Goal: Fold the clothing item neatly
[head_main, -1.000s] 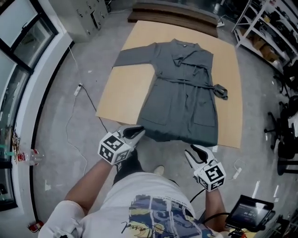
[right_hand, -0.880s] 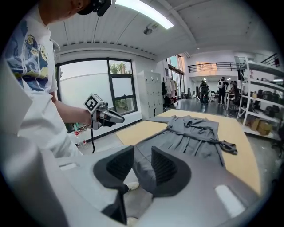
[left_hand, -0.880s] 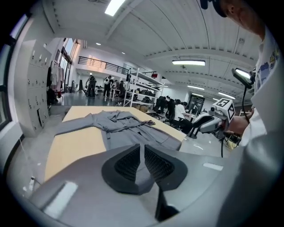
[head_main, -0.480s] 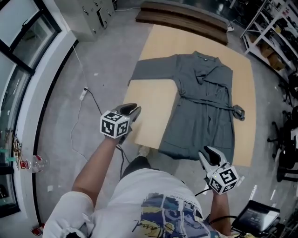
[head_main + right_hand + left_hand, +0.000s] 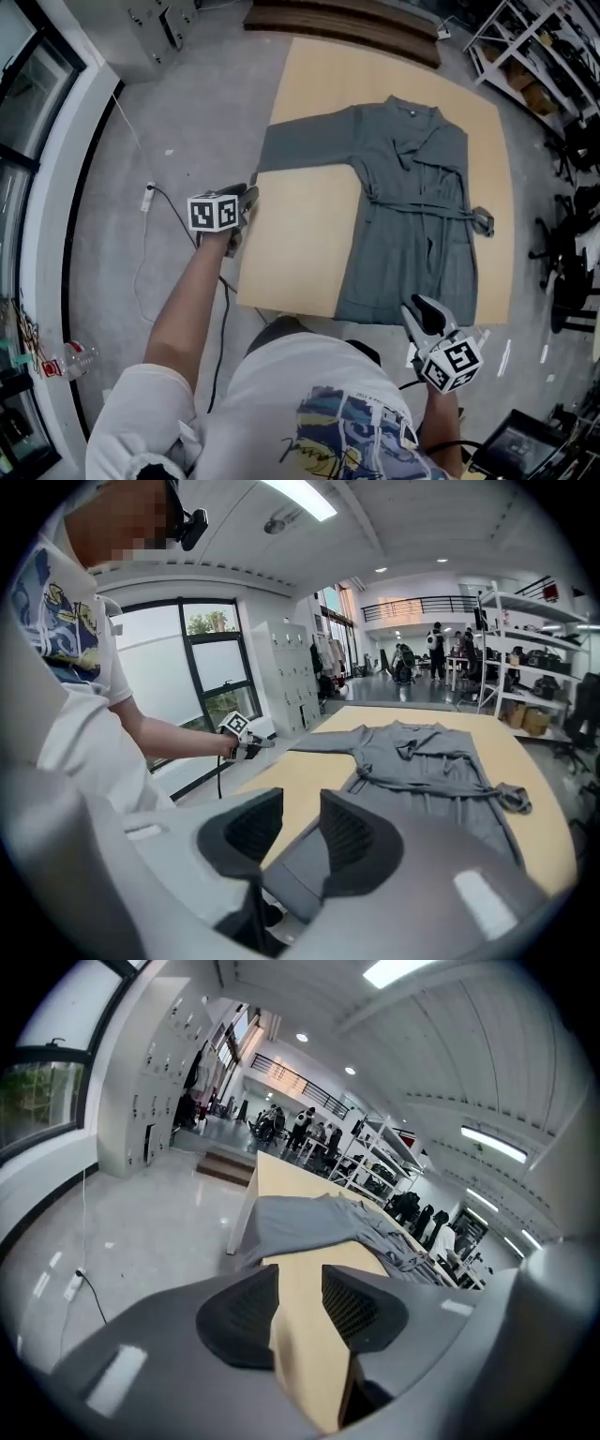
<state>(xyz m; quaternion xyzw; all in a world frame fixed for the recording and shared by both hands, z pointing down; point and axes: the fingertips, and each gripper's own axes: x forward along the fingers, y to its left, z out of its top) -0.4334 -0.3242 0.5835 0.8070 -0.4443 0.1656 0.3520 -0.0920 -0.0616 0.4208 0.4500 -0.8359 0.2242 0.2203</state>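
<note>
A grey robe point(image 5: 412, 187) with a tied belt lies spread flat on the wooden table point(image 5: 300, 234), its left sleeve point(image 5: 300, 150) stretched out sideways. My left gripper point(image 5: 248, 195) hovers at the table's left edge, short of that sleeve point(image 5: 291, 1222). Its jaws have just been opening and stand open point(image 5: 300, 1283), with only the table edge point(image 5: 305, 1335) showing in the gap. My right gripper point(image 5: 417, 305) is at the near edge by the robe's hem point(image 5: 291, 874), open point(image 5: 300, 822) and pressing on nothing. The right gripper view also shows the robe point(image 5: 422, 761) and the left gripper point(image 5: 246, 747).
A cable and plug point(image 5: 150, 197) lie on the floor left of the table. A dark wooden platform point(image 5: 347, 23) sits beyond the far edge. Shelving point(image 5: 525, 56) and office chairs point(image 5: 562, 272) crowd the right side. A screen point(image 5: 520, 445) is near my right foot.
My left gripper has swung from the robe's near hem out to the left and farther along the table edge, opening on the way. The right gripper has shifted slightly along the near edge.
</note>
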